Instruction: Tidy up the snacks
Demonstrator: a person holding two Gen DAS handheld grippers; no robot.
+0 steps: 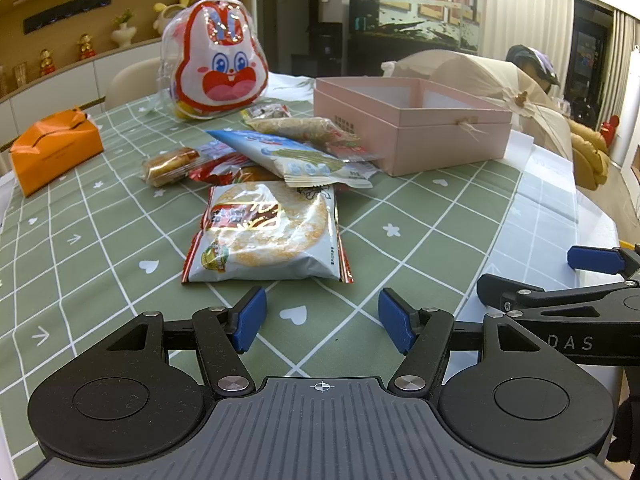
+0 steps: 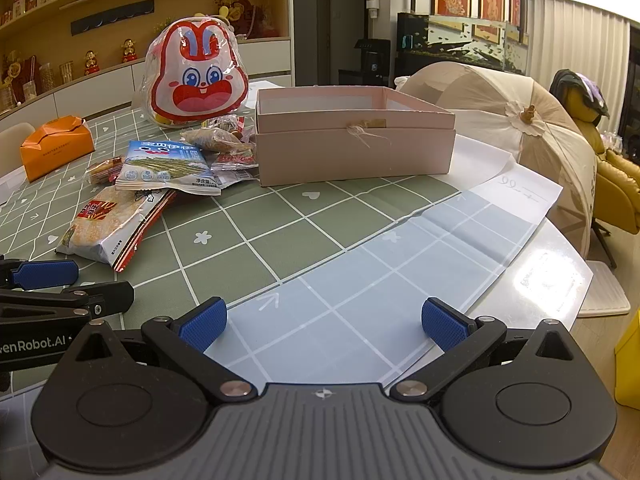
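A pile of snack packets lies on the green checked tablecloth [image 1: 100, 248]. Nearest is a rice cracker bag [image 1: 264, 232], also in the right wrist view [image 2: 108, 228]. Behind it lie a blue-white packet [image 1: 296, 158] [image 2: 166, 166], a small cake packet [image 1: 170, 166] and a grain bar packet [image 1: 296, 126]. An open pink box [image 1: 408, 128] [image 2: 352, 136] stands to the right of the pile. My left gripper [image 1: 322, 320] is open and empty, just short of the rice cracker bag. My right gripper [image 2: 324, 324] is open and empty over the pale blue mat [image 2: 360, 300].
A rabbit-face bag [image 1: 220, 64] [image 2: 196, 76] stands behind the pile. An orange tissue box [image 1: 52, 152] [image 2: 56, 146] sits at the left. A beige paper umbrella [image 2: 520, 120] lies past the box at the table's right edge. White paper [image 2: 520, 192] lies beside the box.
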